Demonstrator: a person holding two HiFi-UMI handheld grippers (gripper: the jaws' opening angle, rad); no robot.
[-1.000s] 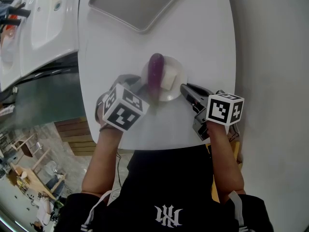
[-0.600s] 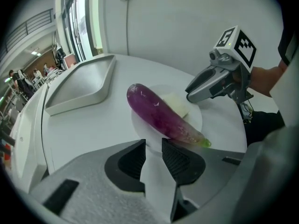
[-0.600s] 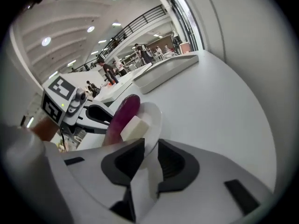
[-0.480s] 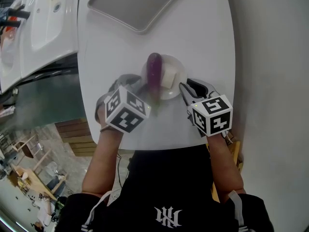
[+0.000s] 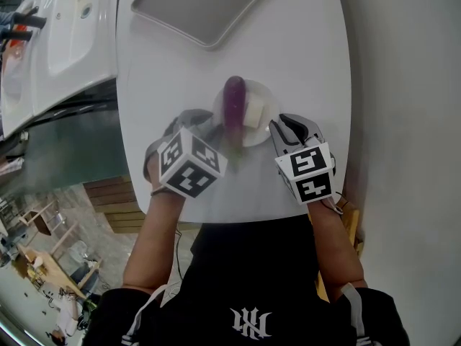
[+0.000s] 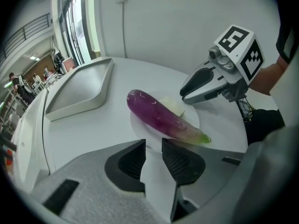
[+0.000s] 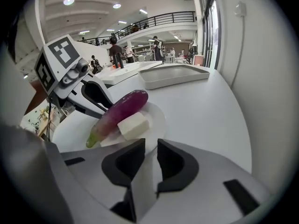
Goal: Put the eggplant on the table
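On the white bench, an eggplant lies on a plate; left claw and right claw flank it, slightly parted, empty.

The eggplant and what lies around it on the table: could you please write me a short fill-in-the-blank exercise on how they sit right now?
The eggplant lies on a white ____.
In the head view, the white block lies to the eggplant's ____.
The grey tray lies at the table's ____ end, away from the person.
Missing words: plate; right; far.
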